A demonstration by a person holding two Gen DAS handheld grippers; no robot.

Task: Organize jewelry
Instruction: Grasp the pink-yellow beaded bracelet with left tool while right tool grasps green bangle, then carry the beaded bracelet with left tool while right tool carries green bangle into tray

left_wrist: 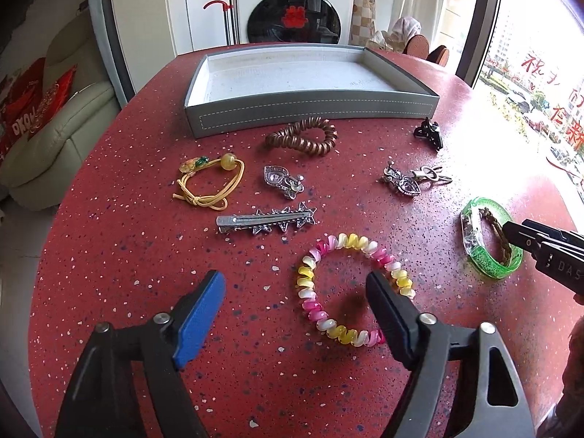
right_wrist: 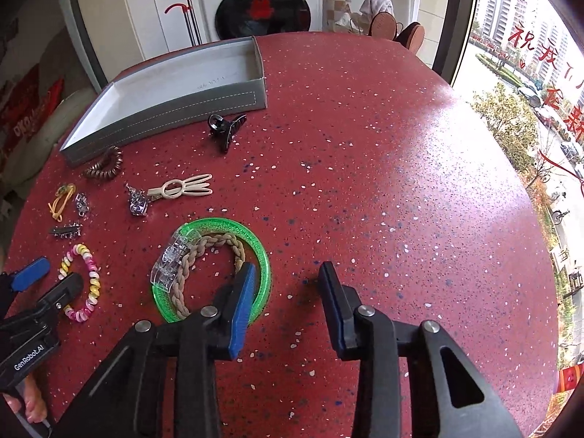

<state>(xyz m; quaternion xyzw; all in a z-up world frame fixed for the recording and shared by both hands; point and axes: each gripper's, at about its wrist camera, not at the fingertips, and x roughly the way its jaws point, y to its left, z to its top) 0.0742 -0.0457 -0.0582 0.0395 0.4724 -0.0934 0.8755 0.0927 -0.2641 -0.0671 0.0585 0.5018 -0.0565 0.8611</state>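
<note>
Nearby, grey tray (left_wrist: 310, 109) bare inside, left gripper (left_wrist: 295, 284) wide, right gripper (right_wrist: 286, 273) wide.

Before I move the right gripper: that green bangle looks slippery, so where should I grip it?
Pinch the green bangle across its bare right-hand arc, one finger inside the ring and one outside, coming from above. It lies flat, and the clear clip and braided cord crowd its left.

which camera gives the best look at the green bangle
The right wrist view: the green bangle lies whole and close, showing the braided cord inside. The left wrist view shows it small at the right edge, partly behind the right gripper.
</note>
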